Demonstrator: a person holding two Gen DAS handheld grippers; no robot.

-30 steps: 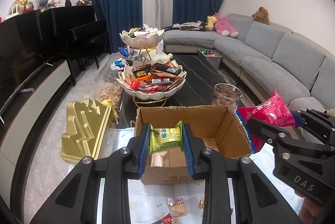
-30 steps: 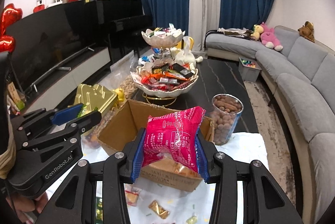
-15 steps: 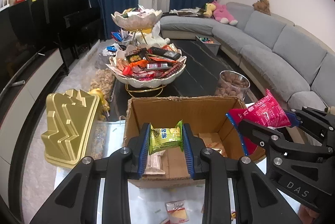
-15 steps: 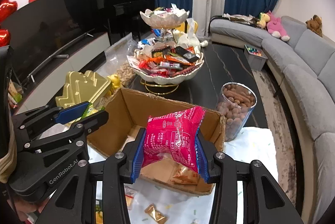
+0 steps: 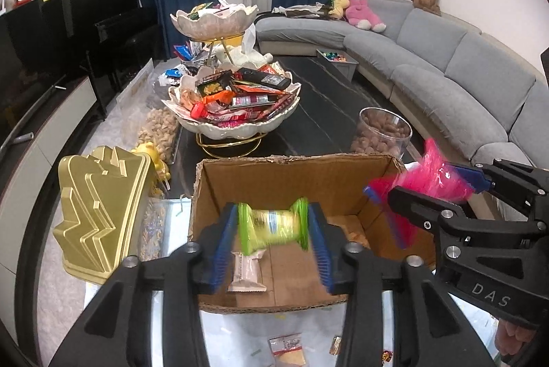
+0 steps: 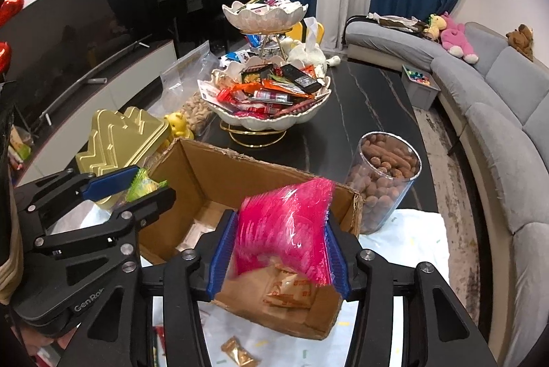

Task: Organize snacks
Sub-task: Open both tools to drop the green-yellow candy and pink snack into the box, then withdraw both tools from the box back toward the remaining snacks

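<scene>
My left gripper (image 5: 274,229) hangs over the open cardboard box (image 5: 295,175), and its jaws stand apart, with the green snack packet (image 5: 272,224) blurred in the gap between the blue pads; I cannot tell whether either pad touches it. Below it, on the box floor, lies a pale wrapped bar (image 5: 246,271). My right gripper (image 6: 279,250) is over the near right corner of the same box (image 6: 219,171), and the pink snack bag (image 6: 286,229) sits between its pads, also smeared by blur; the jaws look spread around it, though I cannot tell if they grip. An orange-printed packet (image 6: 290,289) lies in the box beneath that bag. Beyond the box stand a two-tier shell-shaped snack stand (image 5: 233,113) heaped with wrapped sweets and a clear cylinder of brown snacks (image 6: 387,175), just beside the box's far right corner. A gold tin (image 5: 99,212) sits left of the box. Loose small packets (image 5: 286,350) lie on the white cloth in front of the box.
</scene>
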